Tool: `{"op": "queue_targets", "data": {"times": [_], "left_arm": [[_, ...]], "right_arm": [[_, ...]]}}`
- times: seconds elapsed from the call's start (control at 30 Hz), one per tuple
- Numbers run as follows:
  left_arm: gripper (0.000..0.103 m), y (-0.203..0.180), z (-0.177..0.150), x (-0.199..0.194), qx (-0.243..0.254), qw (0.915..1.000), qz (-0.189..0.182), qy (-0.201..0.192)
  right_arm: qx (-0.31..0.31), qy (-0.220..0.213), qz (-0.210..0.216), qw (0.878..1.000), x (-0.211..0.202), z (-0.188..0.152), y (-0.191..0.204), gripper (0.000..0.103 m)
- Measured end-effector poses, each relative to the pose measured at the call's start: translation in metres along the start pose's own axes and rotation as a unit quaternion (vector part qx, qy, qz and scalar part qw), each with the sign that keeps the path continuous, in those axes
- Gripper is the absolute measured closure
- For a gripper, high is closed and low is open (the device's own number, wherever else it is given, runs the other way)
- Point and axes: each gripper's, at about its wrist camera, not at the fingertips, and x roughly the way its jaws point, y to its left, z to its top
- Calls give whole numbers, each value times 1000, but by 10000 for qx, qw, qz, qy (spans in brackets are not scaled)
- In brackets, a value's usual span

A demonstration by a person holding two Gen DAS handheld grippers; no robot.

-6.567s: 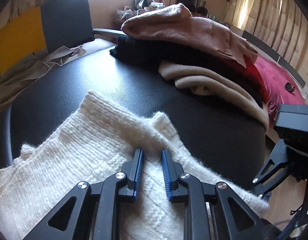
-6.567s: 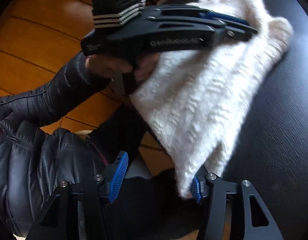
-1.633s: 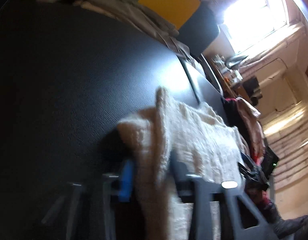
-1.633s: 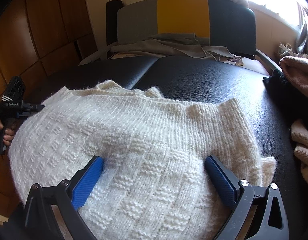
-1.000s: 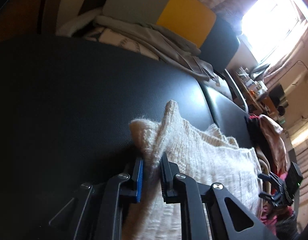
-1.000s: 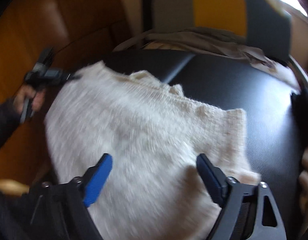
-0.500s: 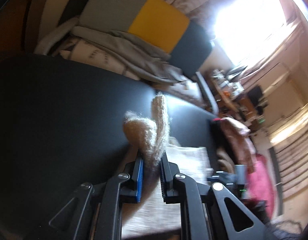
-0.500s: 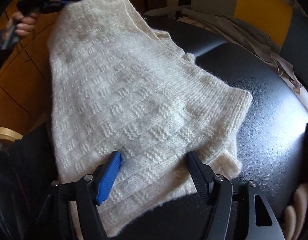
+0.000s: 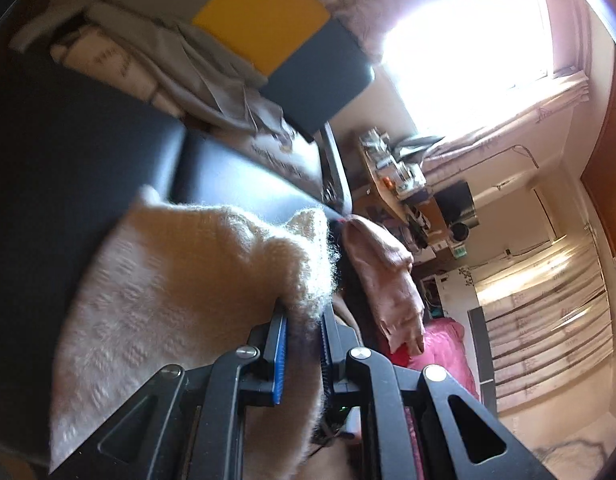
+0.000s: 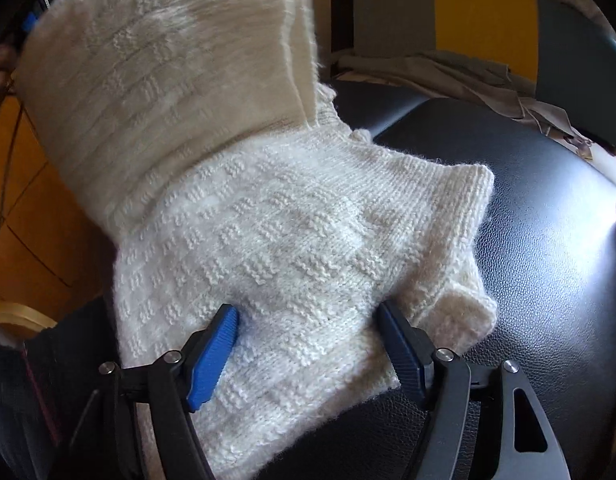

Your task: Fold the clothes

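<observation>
Folding over: your left gripper (image 9: 301, 344) pinches the sweater (image 10: 299, 248) edge; right gripper (image 10: 308, 344), wide open, pins it. Lay it squarely.

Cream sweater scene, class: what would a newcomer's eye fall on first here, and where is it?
First, the cream knit sweater, one side lifted high, the rest lying on the black padded surface. The left gripper has its jaws shut on a sweater edge; the right gripper rests open on the knit. Behind stands a yellow-and-grey chair back.
</observation>
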Motion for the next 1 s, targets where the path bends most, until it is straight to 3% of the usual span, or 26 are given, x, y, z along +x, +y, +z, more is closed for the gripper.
{"op": "queue_targets", "data": {"times": [0.27, 0.47, 0.67, 0.87, 1.0], "left_arm": [[90, 5, -25, 100, -493, 9966, 432, 496], [91, 16, -41, 143, -729, 9934, 663, 588], [90, 27, -49, 165, -639, 9918, 802, 768], [86, 8, -53, 165, -63, 9909, 962, 938], [86, -15, -54, 151, 136, 9908, 546, 1229]], "right_arm": [[364, -524, 204, 9978, -5, -11, -8, 30], [436, -616, 290, 9967, -3, -11, -4, 30], [449, -648, 270, 9965, -3, -12, -3, 30], [398, -636, 169, 9970, -3, -12, 2, 29], [398, -642, 89, 9971, -9, -16, 4, 29]]}}
